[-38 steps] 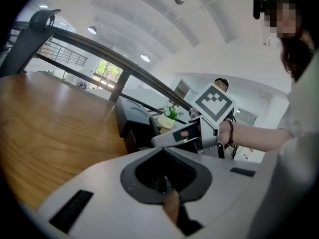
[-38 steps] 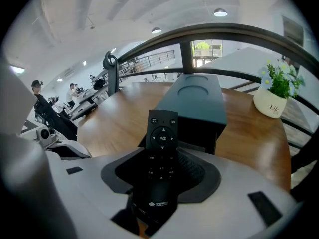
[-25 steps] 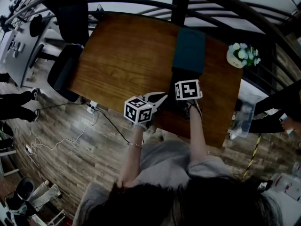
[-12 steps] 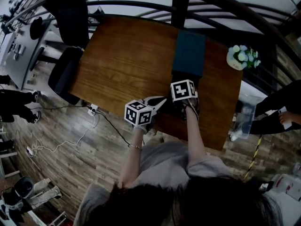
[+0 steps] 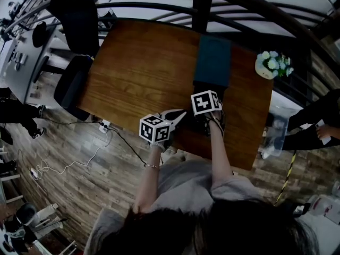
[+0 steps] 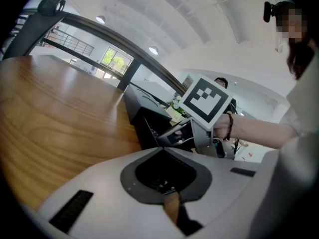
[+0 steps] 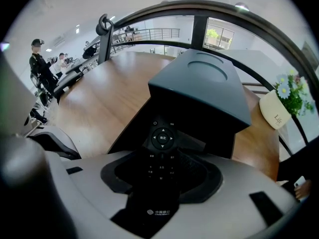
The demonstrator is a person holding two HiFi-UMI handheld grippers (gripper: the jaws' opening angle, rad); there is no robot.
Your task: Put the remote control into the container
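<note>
A black remote control point(image 7: 160, 151) sticks out forward from my right gripper point(image 7: 162, 167), which is shut on it. Its front end points into the dark open side of the dark teal container point(image 7: 204, 88) just ahead on the wooden table point(image 5: 143, 68). From the head view, the right gripper point(image 5: 206, 97) is at the near end of the container point(image 5: 213, 60). My left gripper point(image 5: 182, 112) hovers over the table's near edge, left of the right one, shut with nothing between its jaws. In the left gripper view, the left gripper point(image 6: 167, 176) looks towards the right gripper's marker cube point(image 6: 207, 101).
A white pot of flowers point(image 5: 273, 62) stands at the table's far right corner. A black office chair point(image 5: 74, 81) is left of the table. A power strip and cables point(image 5: 103, 124) lie on the floor. A seated person's legs point(image 5: 316, 124) are at the right.
The right gripper has moved a little forward with the remote control, closer to the container's opening. The left gripper has barely shifted.
</note>
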